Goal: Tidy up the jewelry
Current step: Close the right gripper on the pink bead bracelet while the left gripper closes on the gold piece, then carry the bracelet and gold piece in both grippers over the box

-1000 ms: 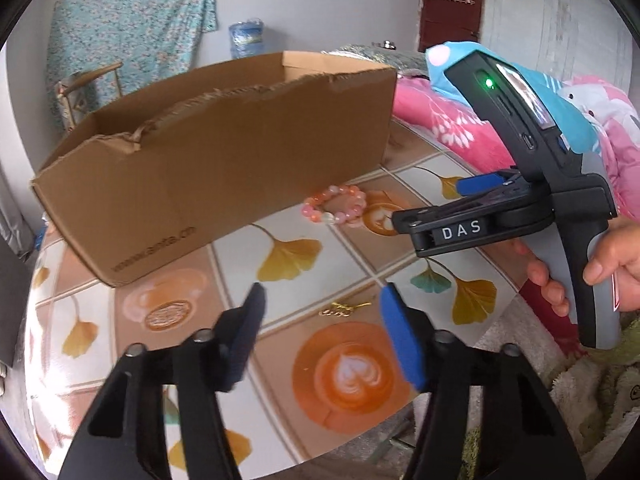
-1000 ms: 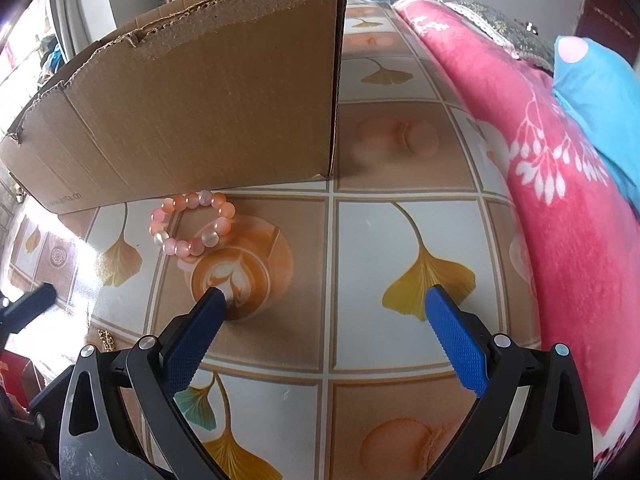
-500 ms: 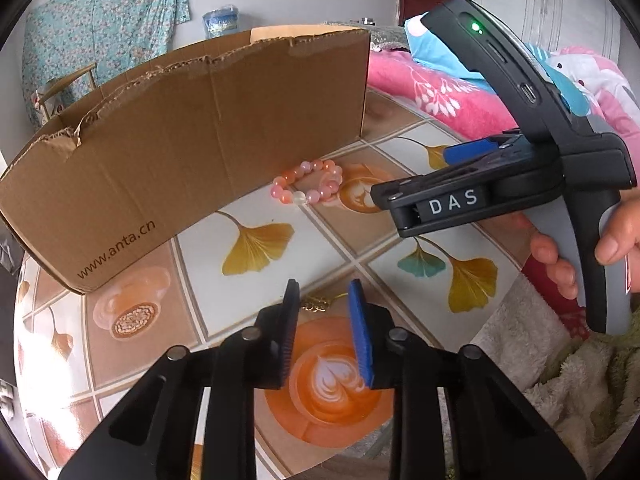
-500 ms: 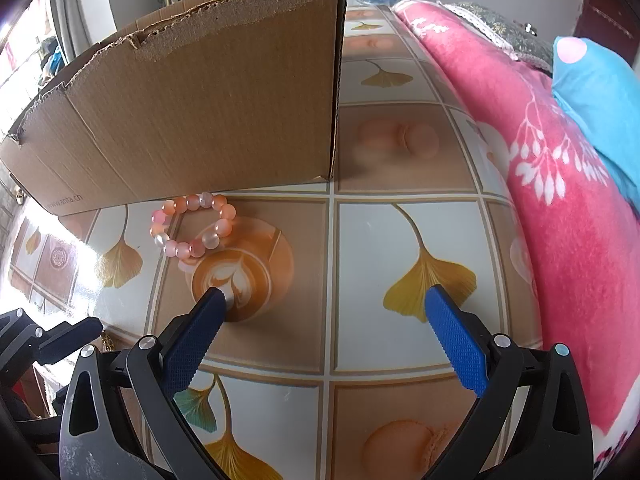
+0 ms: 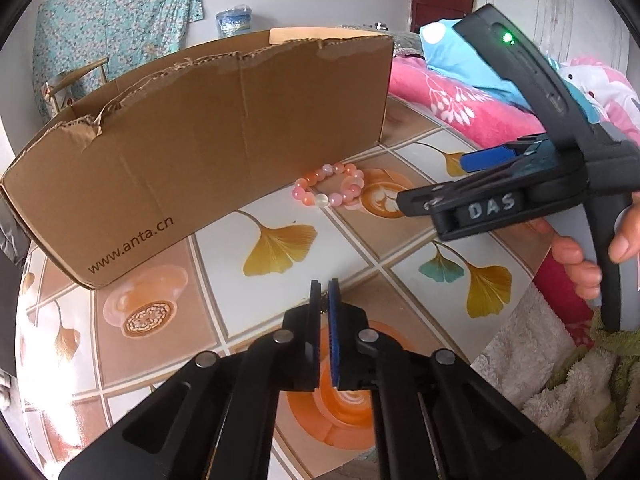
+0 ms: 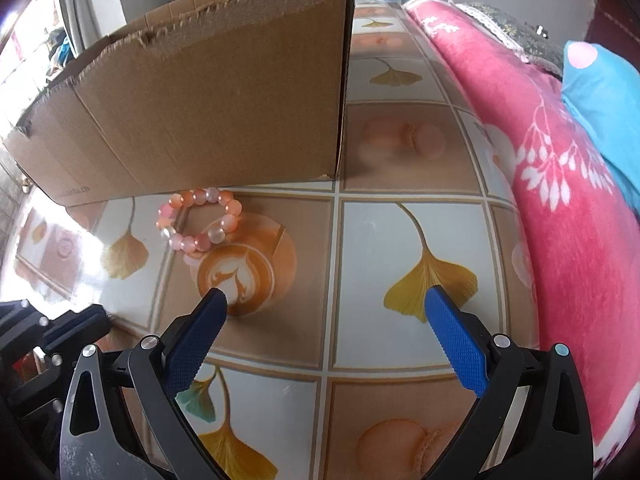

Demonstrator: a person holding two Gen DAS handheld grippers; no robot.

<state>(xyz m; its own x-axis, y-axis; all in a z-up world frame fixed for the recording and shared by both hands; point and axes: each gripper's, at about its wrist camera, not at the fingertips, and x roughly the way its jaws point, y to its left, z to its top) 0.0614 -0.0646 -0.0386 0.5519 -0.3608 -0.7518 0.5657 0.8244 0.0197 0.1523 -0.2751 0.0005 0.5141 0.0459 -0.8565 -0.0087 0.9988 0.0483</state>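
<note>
Your work surface is a table (image 5: pixel 224 248) under a tile-and-ginkgo-leaf patterned cover, with a pink floral blanket (image 6: pixel 560 184) along its right edge. The open cardboard box (image 5: pixel 208 140) stands upright towards the back of the table; its inside is hidden in both views, so you cannot tell whether any jewelry is already stored there. Your right gripper (image 6: pixel 325 298) hovers low over the table with its jaws spread wide and nothing between them, aimed roughly at the latte-art tile. Your left gripper (image 5: pixel 325 286) is clenched, its blue pads nearly touching above the table's near edge; a faint speck sits in the slit between them, too small to identify, so a grasp cannot be confirmed. The pink and orange beaded bracelet (image 5: pixel 330 190) lies flat on the table just in front of the box's right-hand end, close to its wall, untouched and well ahead of your right gripper's fingers. Judgement: the task is at most partly done. The bracelet at least remains to be picked up and, presumably, placed in the box.
</note>
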